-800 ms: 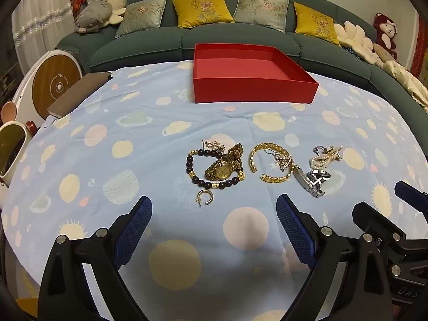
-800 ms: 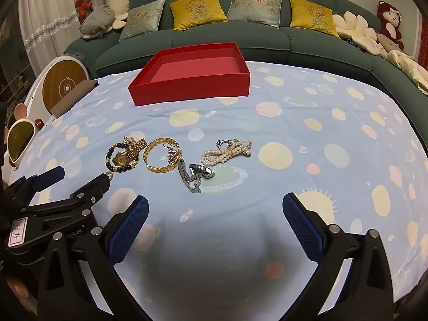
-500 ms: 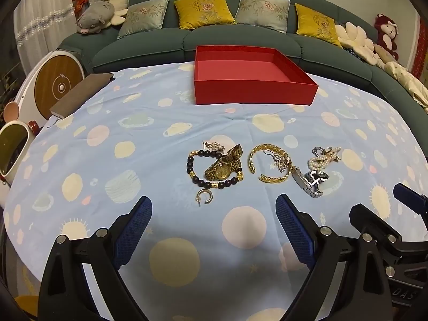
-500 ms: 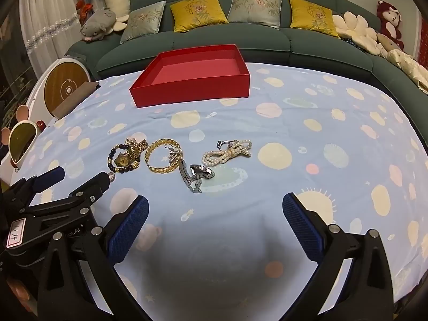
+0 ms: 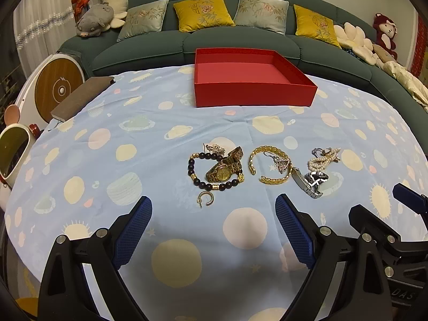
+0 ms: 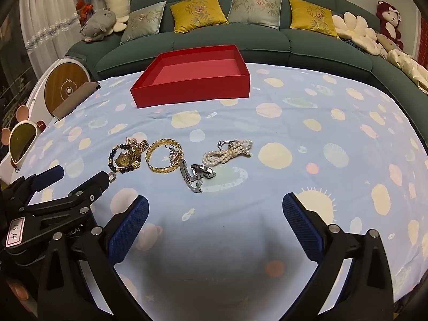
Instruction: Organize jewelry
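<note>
Above tablecloth (image 5: 80, 144): left gripper (image 5: 214, 230) fingers spread wide, empty; right gripper (image 6: 214, 227) likewise.

**Jewelry spread on the planet-print surface**

The surface (image 5: 133, 123), under a pale blue cloth with planets and suns, carries an open red cardboard box (image 5: 251, 91) at its far side. Nearer lie a dark beaded bracelet (image 5: 214, 171) around a gold watch (image 5: 223, 169), a gold hoop earring (image 5: 206, 198), a gold braided bangle (image 5: 268, 163), a silver watch (image 5: 310, 183) and a pearl strand (image 5: 323, 157).
</note>
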A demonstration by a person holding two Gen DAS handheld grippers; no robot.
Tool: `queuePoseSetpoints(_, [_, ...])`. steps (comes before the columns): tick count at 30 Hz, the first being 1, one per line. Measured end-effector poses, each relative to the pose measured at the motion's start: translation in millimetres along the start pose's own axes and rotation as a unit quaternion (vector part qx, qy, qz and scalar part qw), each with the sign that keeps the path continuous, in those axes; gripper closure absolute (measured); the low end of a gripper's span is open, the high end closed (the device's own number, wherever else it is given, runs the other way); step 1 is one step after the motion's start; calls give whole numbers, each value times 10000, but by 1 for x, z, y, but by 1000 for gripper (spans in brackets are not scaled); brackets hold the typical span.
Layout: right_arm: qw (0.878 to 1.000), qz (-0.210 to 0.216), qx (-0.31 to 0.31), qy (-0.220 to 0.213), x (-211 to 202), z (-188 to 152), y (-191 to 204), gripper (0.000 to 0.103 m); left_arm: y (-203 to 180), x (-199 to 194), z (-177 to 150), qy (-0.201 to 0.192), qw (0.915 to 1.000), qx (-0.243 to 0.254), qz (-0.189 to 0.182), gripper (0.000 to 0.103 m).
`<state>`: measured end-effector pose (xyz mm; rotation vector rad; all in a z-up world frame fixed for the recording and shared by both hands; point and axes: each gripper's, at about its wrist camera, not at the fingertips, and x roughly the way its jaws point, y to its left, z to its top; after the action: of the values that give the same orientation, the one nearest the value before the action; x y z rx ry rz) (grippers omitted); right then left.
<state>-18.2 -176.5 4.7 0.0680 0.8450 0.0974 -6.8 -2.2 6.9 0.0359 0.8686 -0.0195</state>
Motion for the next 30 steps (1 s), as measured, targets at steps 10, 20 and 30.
queuePoseSetpoints(10, [10000,-8,1,5,3,-2,1,5,0,-1,0,-10,10000,12,23,13])
queuePoseSetpoints(20, [10000,-11,-3,-2,1,-1,2,5,2,0,0,-5,10000,6,28,13])
queuePoseSetpoints(30, [10000,-17,1,4,0,0,2,5,4,0,0,2,10000,-4,50,13])
